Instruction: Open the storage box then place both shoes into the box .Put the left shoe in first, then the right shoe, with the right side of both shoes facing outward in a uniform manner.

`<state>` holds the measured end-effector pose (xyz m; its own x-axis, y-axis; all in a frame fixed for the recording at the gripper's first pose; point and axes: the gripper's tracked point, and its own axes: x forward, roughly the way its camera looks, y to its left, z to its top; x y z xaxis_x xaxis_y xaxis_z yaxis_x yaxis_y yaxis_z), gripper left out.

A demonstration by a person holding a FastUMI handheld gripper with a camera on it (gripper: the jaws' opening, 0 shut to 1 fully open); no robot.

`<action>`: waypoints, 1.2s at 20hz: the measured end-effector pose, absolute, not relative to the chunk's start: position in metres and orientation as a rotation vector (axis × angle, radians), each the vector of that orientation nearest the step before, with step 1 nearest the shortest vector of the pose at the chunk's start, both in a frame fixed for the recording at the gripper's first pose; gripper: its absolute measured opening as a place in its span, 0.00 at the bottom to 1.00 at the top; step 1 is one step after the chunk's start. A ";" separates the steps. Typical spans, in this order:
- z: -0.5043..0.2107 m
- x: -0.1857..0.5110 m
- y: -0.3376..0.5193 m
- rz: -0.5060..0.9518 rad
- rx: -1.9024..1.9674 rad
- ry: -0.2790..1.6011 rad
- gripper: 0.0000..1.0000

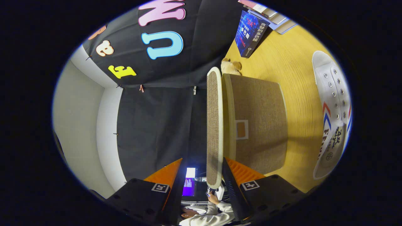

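The view is rolled on its side, so the tabletop [292,62] runs up beside the storage box [260,125] and the booth wall lies beyond. The gripper [202,175] has its two fingers spread to either side of the box's lid [214,125], whose edge lies in the gap between them; one finger sits close against the lid's inner face, the other stands apart from it, so the gripper looks parted rather than clamped, though actual contact at the tips cannot be made out. The lid stands away from the box's rim, hinged open a narrow way, which suggests the opening step is in hand and the lid is being swung back to clear the mouth. One white shoe [334,116] with red and blue stripes lies on the tabletop well apart from the box, on its far side from the lid, waiting to go in. A small plush toy [230,66] sits just beyond the box's far end, and a dark book [251,33] leans upright past it with a stack of books [273,17] behind. Past the fingers a person in a white sleeve [216,208] sits near a lit screen [189,182]. The narrow opening is the likely obstacle: the lid must go further before a shoe fits.
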<state>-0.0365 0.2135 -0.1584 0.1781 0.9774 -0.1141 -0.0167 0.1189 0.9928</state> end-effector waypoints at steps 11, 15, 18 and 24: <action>-0.137 -0.037 0.246 0.920 1.076 1.105 0.05; -0.102 -0.032 0.265 0.905 1.031 1.057 0.05; -0.074 -0.031 0.292 0.905 1.008 1.022 0.05; -0.031 -0.033 0.370 0.941 0.945 0.976 0.06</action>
<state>-0.0330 0.3697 -0.0312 0.2719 0.9328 -0.2367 -0.2021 0.2958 0.9336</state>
